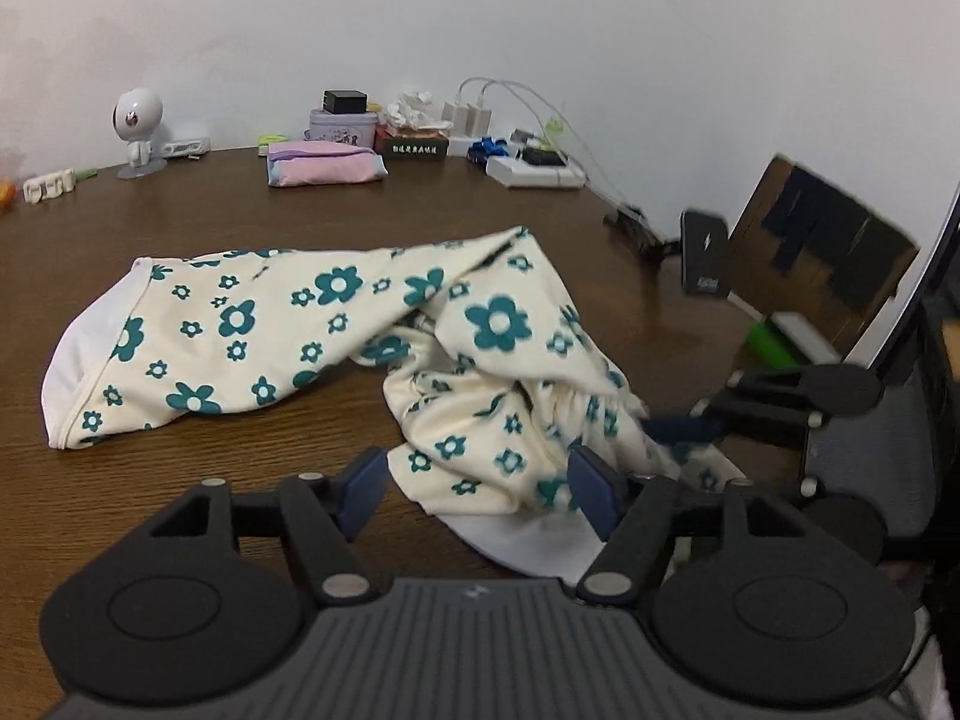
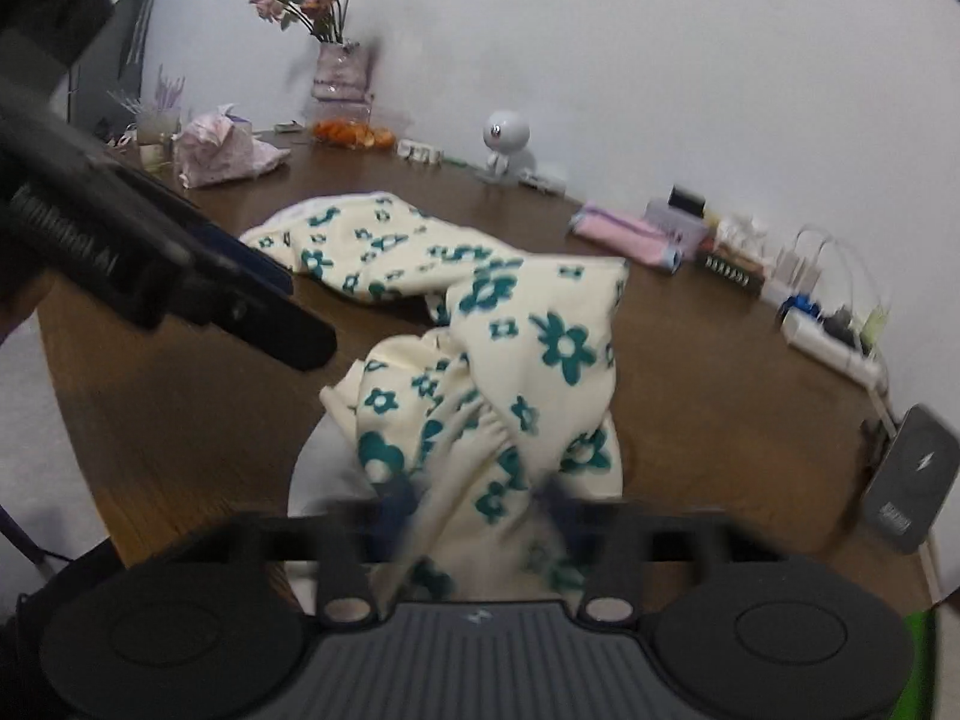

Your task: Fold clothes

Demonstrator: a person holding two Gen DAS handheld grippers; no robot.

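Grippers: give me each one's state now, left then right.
Left gripper: open, fingers either side of the floral garment's near edge, not pressing it.
Right gripper: blurred; appears closed on a bunch of the floral garment.

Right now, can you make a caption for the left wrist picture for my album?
Open left gripper hovers over flowery cream clothes crumpled on a brown table.

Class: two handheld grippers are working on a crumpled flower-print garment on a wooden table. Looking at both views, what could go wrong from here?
1. The left gripper is open around a bunched edge of the flower-print garment; closing there may catch several layers.
2. The right gripper appears to have a wad of fabric between its fingers, so pulling could worsen the creases.
3. The two grippers sit close together and might collide.
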